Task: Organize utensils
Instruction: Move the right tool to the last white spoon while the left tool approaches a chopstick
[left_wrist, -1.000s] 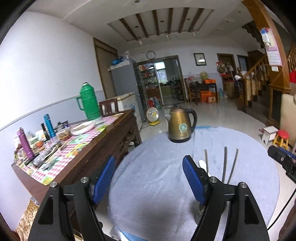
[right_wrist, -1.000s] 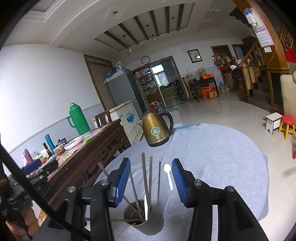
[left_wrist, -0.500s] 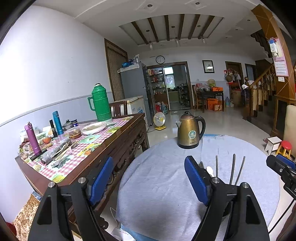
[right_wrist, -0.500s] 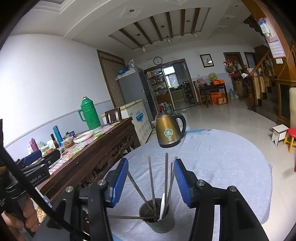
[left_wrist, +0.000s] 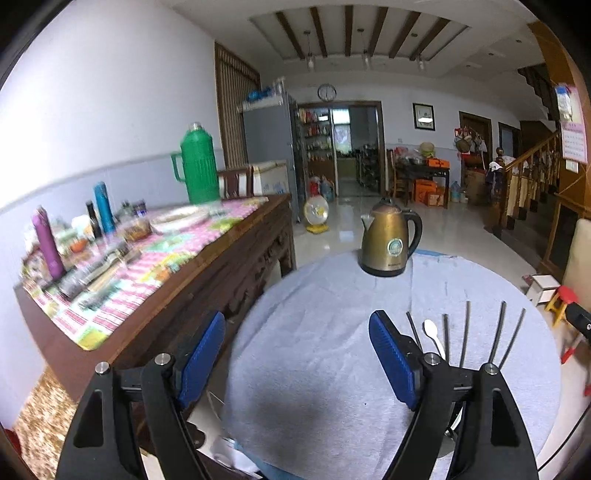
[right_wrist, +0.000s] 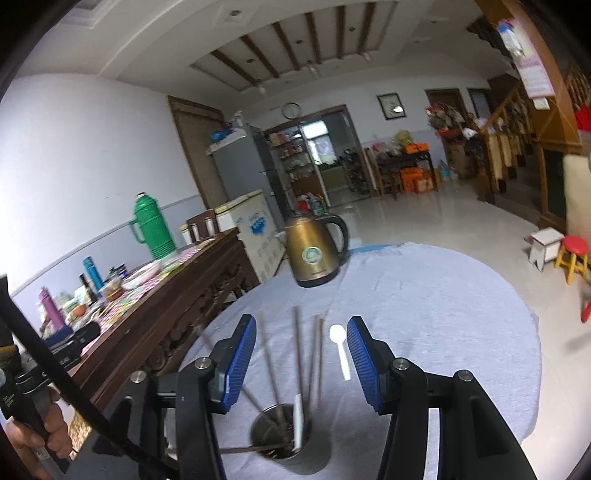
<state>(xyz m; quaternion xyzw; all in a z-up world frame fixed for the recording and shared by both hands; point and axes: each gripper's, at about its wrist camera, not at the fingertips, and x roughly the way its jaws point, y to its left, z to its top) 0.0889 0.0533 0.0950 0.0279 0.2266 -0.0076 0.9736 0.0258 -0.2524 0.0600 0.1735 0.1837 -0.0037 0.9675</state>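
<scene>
A metal cup (right_wrist: 284, 443) stands near the front of the round grey-clothed table (right_wrist: 424, 314). It holds several dark chopsticks (right_wrist: 297, 354) and a white handle. Just beyond it a white spoon (right_wrist: 341, 347) seems to lie on the cloth. My right gripper (right_wrist: 301, 360) hovers open above and behind the cup, and its pads touch nothing. In the left wrist view the chopsticks (left_wrist: 466, 332) and the spoon (left_wrist: 432, 332) rise behind the right-hand finger, which hides the cup. My left gripper (left_wrist: 297, 356) is wide open over bare cloth, left of the utensils.
A gold kettle (right_wrist: 314, 251) stands at the table's far side. Close on the left is a dark wooden sideboard (left_wrist: 207, 273) with a green thermos (left_wrist: 197, 166), bottles and dishes. Small stools (right_wrist: 572, 254) stand on the floor at right. A hand (right_wrist: 37, 435) grips the left tool.
The left gripper has drawn leftward, so more of the chopsticks and spoon show past its right-hand finger. In the right wrist view the spoon, hidden half a second ago, shows again.
</scene>
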